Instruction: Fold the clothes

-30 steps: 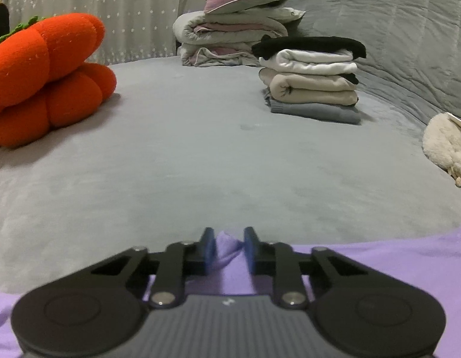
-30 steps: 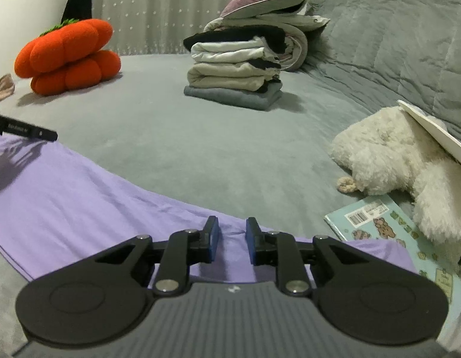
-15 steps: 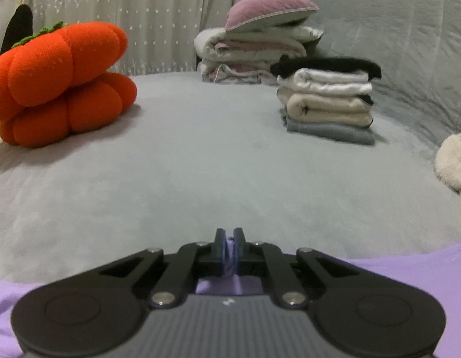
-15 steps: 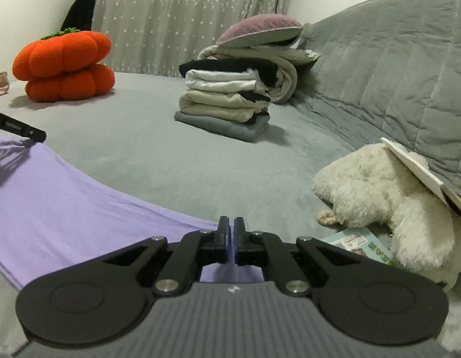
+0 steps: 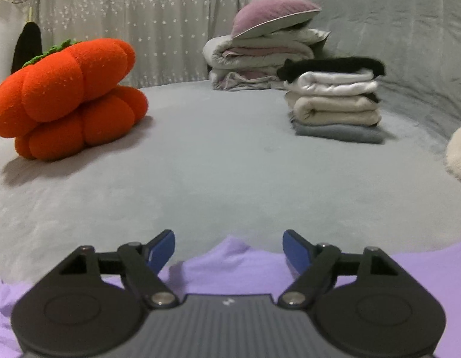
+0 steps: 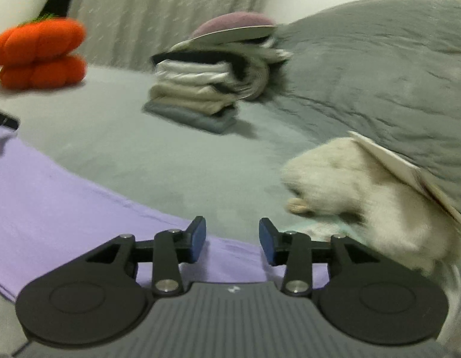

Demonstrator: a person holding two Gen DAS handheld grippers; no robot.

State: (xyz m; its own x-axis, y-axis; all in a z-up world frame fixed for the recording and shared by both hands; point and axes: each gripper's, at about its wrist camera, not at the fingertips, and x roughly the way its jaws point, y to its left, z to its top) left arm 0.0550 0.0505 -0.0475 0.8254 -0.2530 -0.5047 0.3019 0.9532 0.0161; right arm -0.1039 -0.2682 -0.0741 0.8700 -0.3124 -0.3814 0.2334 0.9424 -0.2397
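Our left claw (image 5: 229, 246) spread wide, holding nothing | our right claw (image 6: 232, 240) also parted, empty | flat lilac cotton garment (image 5: 239, 265) lies under both on grey bed (image 5: 218, 164) | stack of folded clothes (image 5: 335, 101) and orange pumpkin-shaped plush cushion (image 5: 72, 98) beyond

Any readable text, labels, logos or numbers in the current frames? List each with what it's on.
No readable words or numbers in either view.
Small white logo mark on the left gripper body: a symbol, not letters.
Same white mark on the right gripper body: blurred.
Pale teal printed booklet under the fluffy white plush toy: motion-blurred, nothing legible.
Flat cream card on the toy: no text visible.
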